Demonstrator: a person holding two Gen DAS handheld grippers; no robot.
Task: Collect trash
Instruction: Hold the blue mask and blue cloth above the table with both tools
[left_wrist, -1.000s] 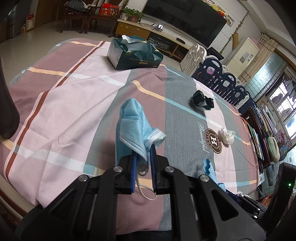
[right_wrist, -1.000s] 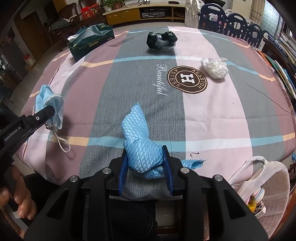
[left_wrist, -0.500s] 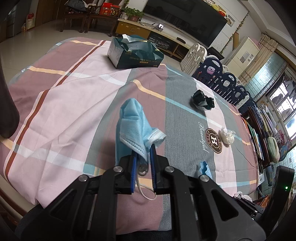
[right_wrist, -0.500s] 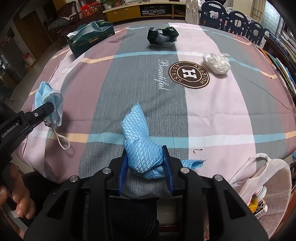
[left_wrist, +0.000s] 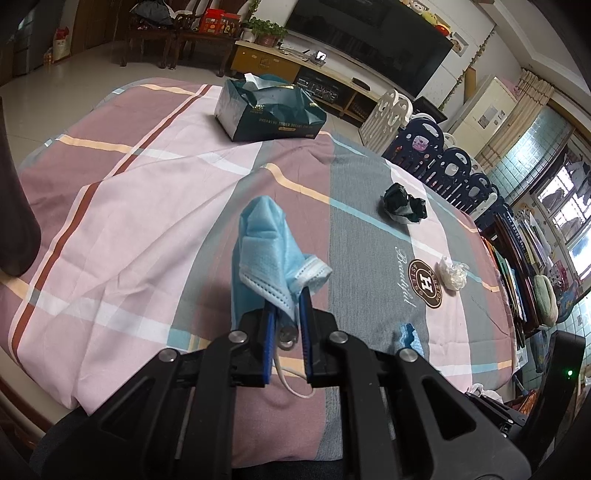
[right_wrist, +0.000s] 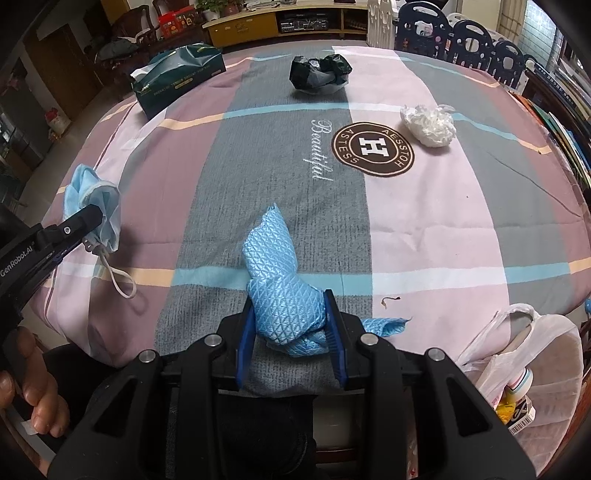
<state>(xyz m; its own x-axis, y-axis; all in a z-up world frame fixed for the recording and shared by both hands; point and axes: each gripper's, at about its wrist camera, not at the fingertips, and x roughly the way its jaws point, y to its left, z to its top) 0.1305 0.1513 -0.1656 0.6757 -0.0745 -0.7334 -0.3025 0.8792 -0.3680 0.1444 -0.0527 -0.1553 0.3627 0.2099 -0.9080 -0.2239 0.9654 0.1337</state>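
Left tongs (left_wrist: 286, 317) pinch a crumpled blue mask (left_wrist: 267, 254) — right tongs (right_wrist: 290, 332) clamp a quilted blue cloth (right_wrist: 280, 291)

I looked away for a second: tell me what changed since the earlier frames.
The right gripper, clamped on the blue cloth, advanced slightly over the table. The left gripper kept the face mask. Black wad and white wad stayed put.

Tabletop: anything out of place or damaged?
Two crumpled bits of litter lie on the tablecloth: a dark green wrapper at the far side and a white plastic wad beside the round logo. The tissue box has its top torn open and caved in. A small brown scrap lies near the front edge. No spills.
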